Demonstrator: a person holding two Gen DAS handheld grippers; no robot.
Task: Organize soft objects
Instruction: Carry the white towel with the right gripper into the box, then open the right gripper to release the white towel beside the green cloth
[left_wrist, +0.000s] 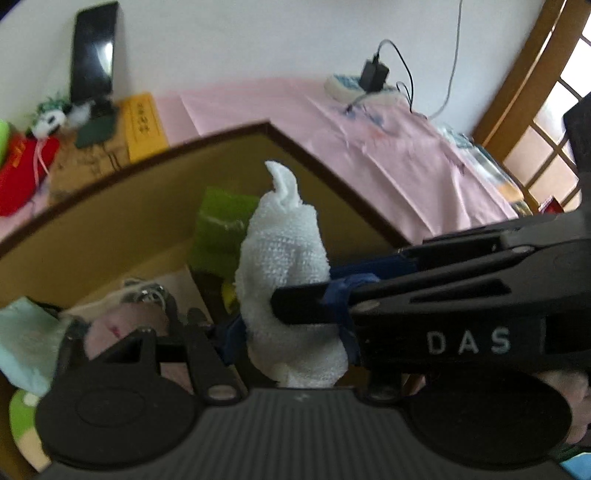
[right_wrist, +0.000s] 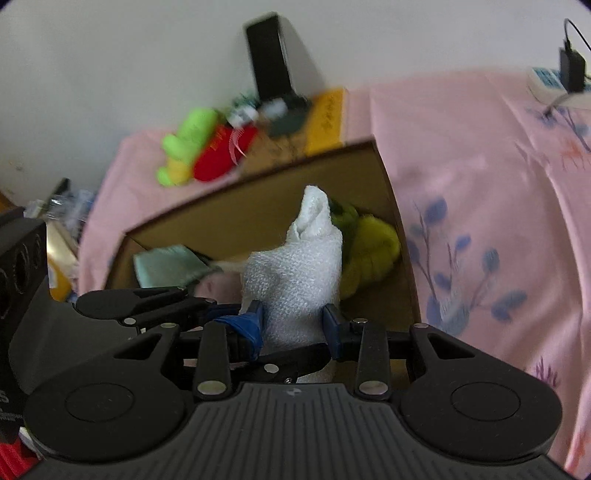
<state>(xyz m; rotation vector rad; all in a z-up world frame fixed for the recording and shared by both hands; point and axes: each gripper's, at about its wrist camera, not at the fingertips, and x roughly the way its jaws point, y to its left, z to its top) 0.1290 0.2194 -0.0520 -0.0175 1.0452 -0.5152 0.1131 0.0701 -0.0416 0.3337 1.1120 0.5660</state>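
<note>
The right gripper (right_wrist: 293, 325) is clamped on a rolled white towel (right_wrist: 295, 280), its blue pads pressing the roll from both sides low down, so the towel stands upright above the fingers. In the left wrist view the same towel (left_wrist: 284, 280) fills the centre, with the right gripper (left_wrist: 280, 306) reaching in from three o'clock and pinching it; the left gripper (left_wrist: 291, 354) sits just beneath the roll, but whether its own fingers are closed on the cloth I cannot tell, since the towel and the other tool cover them. Just behind the towel lies an open cardboard box (right_wrist: 402, 236), already holding a yellow-green plush toy (right_wrist: 373, 251) at about two o'clock of the towel and a pale mint cloth (right_wrist: 166, 266) at nine o'clock. The box rests on a pink floral sheet (right_wrist: 480, 177). Farther off, toward eleven o'clock, a green and red plush (right_wrist: 199, 147) lies near the wall beside a black upright device (right_wrist: 267, 59), all somewhat blurred.
</note>
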